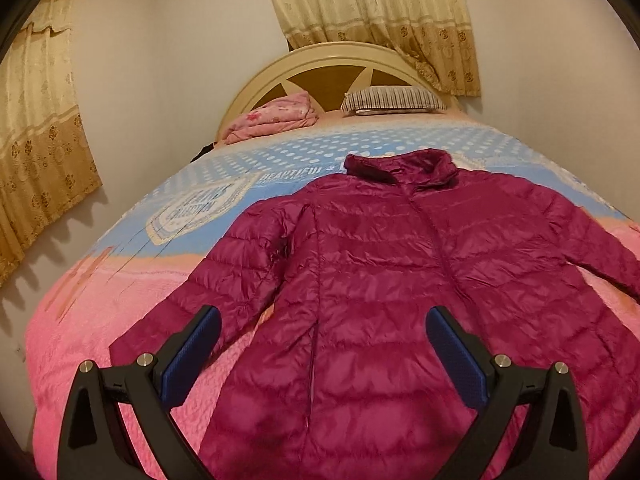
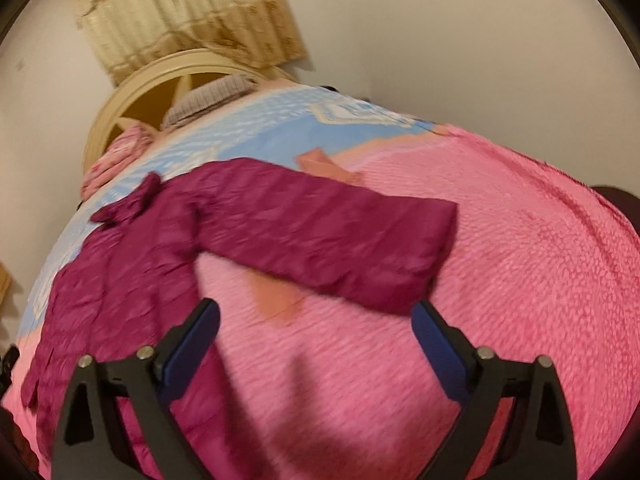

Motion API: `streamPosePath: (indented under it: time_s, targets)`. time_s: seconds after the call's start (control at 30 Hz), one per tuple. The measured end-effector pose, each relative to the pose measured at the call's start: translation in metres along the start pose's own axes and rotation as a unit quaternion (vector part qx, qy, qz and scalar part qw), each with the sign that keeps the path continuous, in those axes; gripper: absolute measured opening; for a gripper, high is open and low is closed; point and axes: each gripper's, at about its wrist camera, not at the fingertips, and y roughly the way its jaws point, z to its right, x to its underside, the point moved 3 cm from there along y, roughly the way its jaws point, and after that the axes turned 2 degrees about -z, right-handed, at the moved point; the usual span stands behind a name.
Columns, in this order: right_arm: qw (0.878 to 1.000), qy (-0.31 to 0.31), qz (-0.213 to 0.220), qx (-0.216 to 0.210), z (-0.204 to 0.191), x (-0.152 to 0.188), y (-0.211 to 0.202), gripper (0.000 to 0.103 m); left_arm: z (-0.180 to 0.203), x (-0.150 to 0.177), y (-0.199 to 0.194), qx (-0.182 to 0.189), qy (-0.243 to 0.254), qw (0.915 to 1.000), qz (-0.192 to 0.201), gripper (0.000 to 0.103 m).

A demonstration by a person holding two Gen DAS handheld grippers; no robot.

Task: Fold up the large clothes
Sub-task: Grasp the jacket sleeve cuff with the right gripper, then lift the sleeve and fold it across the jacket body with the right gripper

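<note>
Hovering released and empty over the magenta puffer jacket (image 1: 380, 280) spread flat on the bed (image 1: 80, 340), the left tongs (image 1: 323, 334) and right tongs (image 2: 316, 330) should each pinch a sleeve cuff (image 2: 432, 256) deeply, since slippery quilted fabric likely slides.

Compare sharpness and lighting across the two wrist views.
Left wrist: sharp, warm dim light, fisheye bends the bed, jacket quilting crisp. Right wrist: motion-blurred throughout, jacket sleeve smeared, dark shadow on the bedspread between the open right gripper fingers.

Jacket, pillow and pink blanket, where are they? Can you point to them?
jacket (image 1: 380, 280), left wrist view, on the quilted chest beside the zipper.
pillow (image 1: 394, 99), left wrist view, on the middle of its striped cover.
pink blanket (image 1: 276, 118), left wrist view, on the folded bundle's top.
</note>
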Motion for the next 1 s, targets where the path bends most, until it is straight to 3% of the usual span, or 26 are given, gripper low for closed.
streamPosePath:
  time_s: [0.27, 0.37, 0.43, 0.53, 0.8, 1.0]
  targets:
    - [0.998, 0.051, -0.042, 0.016, 0.040, -0.029, 0.036, 0.084, -0.009, -0.007, 0.038, -0.015, -0.002, 0.9997, -0.021, 0.102]
    - [0.996, 0.060, -0.064, 0.011, 0.045, -0.032, 0.052, 0.064, -0.010, -0.005, 0.047, -0.013, -0.003, 0.9994, -0.032, 0.102]
    - [0.995, 0.065, -0.079, 0.002, 0.050, -0.033, 0.060, 0.030, -0.012, -0.003, 0.050, -0.009, -0.003, 0.9992, -0.038, 0.102]
    - [0.995, 0.066, -0.080, -0.010, 0.053, -0.037, 0.061, 0.018, -0.015, -0.004, 0.053, -0.007, -0.001, 0.9991, -0.042, 0.102]
    - [0.999, -0.021, -0.031, -0.012, 0.000, -0.069, 0.040, 0.011, -0.039, -0.021, 0.052, -0.027, 0.005, 0.9994, -0.023, 0.102]
    - [0.995, -0.091, 0.001, -0.036, -0.065, -0.093, 0.026, 0.011, -0.057, -0.028, 0.059, -0.041, -0.010, 0.9988, -0.024, 0.102]
